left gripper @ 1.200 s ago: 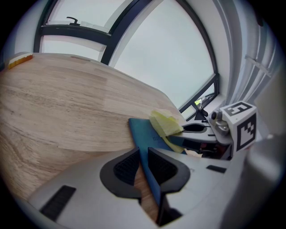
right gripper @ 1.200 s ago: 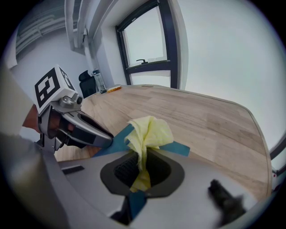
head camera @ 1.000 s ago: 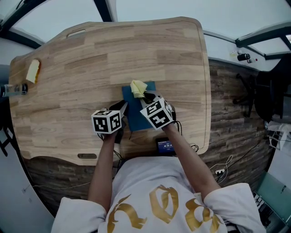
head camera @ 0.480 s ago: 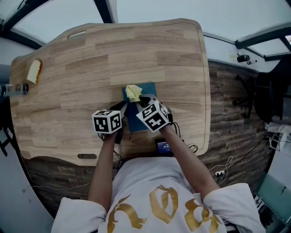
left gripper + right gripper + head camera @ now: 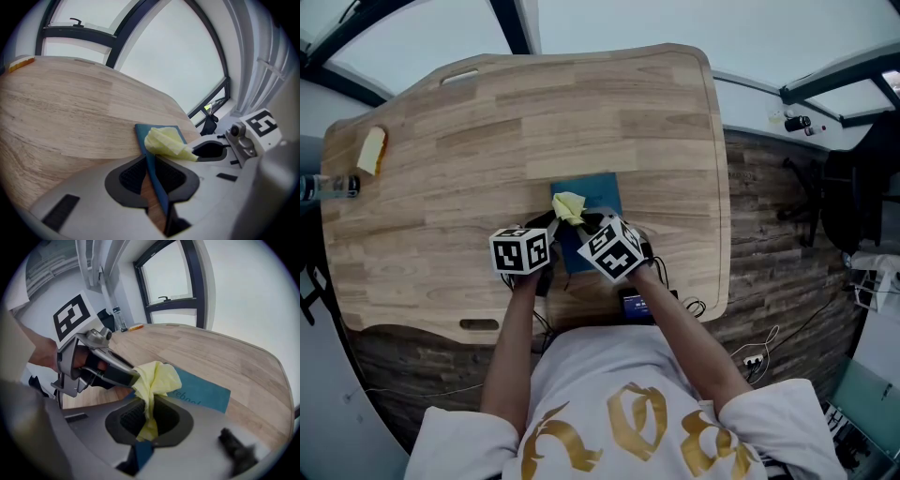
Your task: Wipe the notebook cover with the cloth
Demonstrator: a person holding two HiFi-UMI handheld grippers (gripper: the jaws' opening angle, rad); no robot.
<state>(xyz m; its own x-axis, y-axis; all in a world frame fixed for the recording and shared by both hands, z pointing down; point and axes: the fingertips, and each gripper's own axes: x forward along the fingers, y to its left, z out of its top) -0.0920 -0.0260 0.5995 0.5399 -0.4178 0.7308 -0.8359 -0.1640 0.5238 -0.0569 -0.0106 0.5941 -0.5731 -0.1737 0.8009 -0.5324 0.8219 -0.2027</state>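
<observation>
**Current state.** The notebook (image 5: 600,192) lies flat on the wooden surface (image 5: 487,122), near the person's edge. The left gripper (image 5: 152,174) has its jaws clamped on the near left edge of the notebook, and the blue cover runs between the pads. The right gripper (image 5: 147,420) has its jaws closed on the cloth (image 5: 568,206). The cloth is a yellow bunch that sits on the cover's left part, just beside the left gripper's tips.

**Hazards.**
- Collision: the two grippers stand very close together. A stroke towards the left edge would probably knock the right jaws against the left ones.
- Lost cloth: only a narrow fold is pinched. Drag against the cover could pull it free.
- Notebook shift: the notebook is held at one edge only. A hard sideways stroke may pivot it on the surface or lift the cover.
- Incomplete wipe: the bunched cloth touches only a small patch, so the far right part of the cover may be missed.
</observation>
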